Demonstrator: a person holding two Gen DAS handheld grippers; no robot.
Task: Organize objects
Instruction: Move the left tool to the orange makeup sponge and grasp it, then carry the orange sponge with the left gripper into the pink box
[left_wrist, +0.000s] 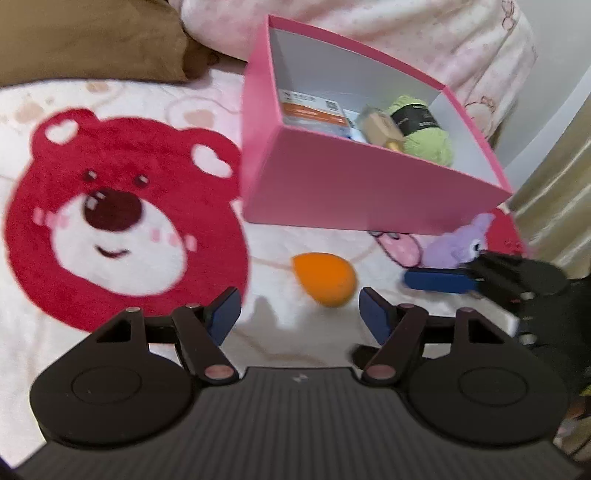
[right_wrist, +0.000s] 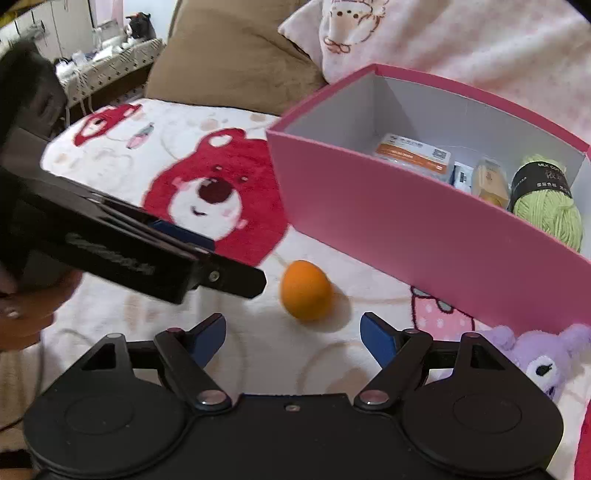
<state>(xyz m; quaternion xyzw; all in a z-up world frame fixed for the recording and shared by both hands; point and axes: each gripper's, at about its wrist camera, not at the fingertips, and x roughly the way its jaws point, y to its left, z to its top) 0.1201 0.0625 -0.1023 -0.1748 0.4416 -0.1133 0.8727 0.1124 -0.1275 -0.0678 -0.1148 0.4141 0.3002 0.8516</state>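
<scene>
Both grabbers are wide open and hold nothing. The left gripper (left_wrist: 297, 314) and the right gripper (right_wrist: 293, 334) both point at the orange sponge egg (right_wrist: 306, 290), which lies on the bear blanket (left_wrist: 125, 206) just past their tips, at about twelve o'clock. The pink box (right_wrist: 424, 236) sits at two o'clock with green yarn (right_wrist: 546, 210) and small packs inside. A purple plush bunny (right_wrist: 543, 358) waits at four o'clock. I think the egg gets picked next: slide around it, squeeze softly, lift into the box.
</scene>
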